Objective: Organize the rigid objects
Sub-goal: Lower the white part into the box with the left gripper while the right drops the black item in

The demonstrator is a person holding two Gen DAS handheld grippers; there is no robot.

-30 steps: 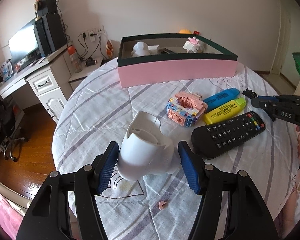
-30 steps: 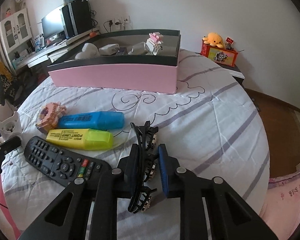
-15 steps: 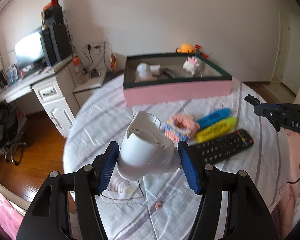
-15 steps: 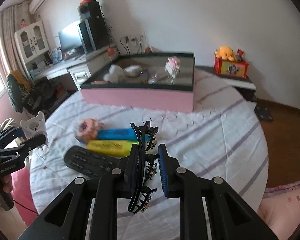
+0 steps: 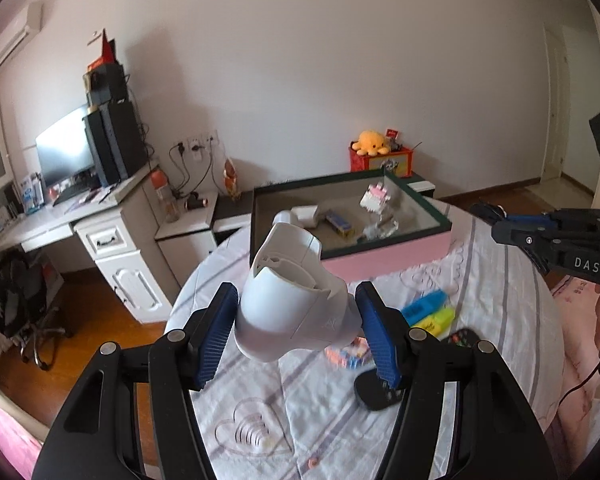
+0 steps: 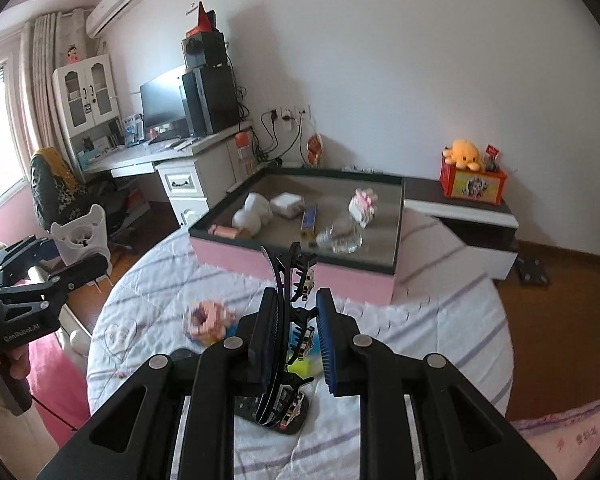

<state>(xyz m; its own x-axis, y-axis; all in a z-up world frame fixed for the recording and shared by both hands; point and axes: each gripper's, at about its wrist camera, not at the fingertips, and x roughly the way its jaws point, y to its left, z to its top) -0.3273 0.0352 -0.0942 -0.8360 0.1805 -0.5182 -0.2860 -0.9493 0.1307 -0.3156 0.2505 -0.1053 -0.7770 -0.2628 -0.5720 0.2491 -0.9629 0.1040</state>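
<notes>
Both grippers are up over the round surface (image 5: 500,280), each loaded. Left gripper (image 5: 296,320): fingers (image 5: 216,328) clamped on the white shell (image 5: 292,308), squeezed across its wide body, likely the steadiest hold. Right gripper (image 6: 300,340): fingers together on a black hair clip (image 6: 286,320), pinched flat by its spine. The pink box (image 6: 300,268) sits at the far side, several items inside, probably the drop point. Highlighters (image 5: 428,312), remote (image 5: 380,392) and brick toy (image 6: 208,320) lie on the surface, unsorted.
</notes>
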